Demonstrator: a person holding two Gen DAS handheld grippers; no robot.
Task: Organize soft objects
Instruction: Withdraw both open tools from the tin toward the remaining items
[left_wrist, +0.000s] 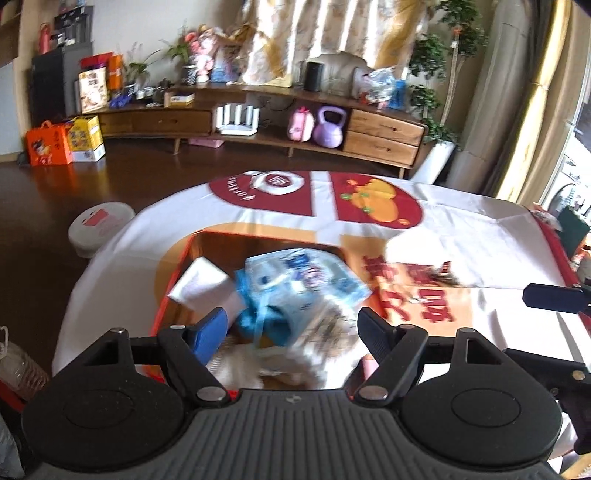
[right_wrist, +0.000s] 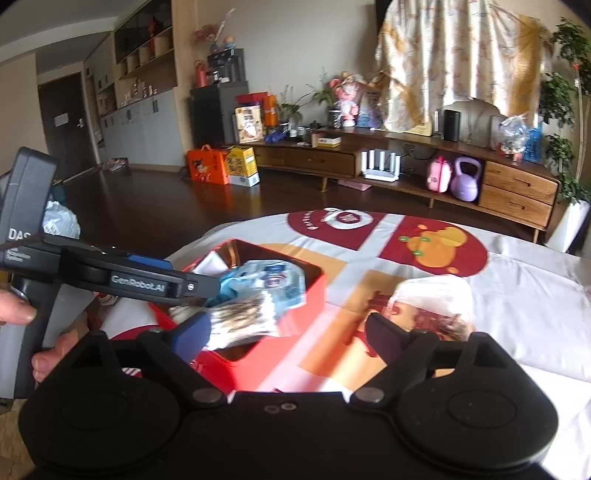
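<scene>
both wrist views close, sharing red box (left_wrist: 173, 291) (right_wrist: 295, 314)

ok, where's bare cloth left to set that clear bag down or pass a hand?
Free: white tablecloth right of the clear bag, out to the far right edge; also the printed strip between the red box and the red emblems. Crowded: the box interior, piled with blue packs and a white pack, with the left gripper open over it.
</scene>
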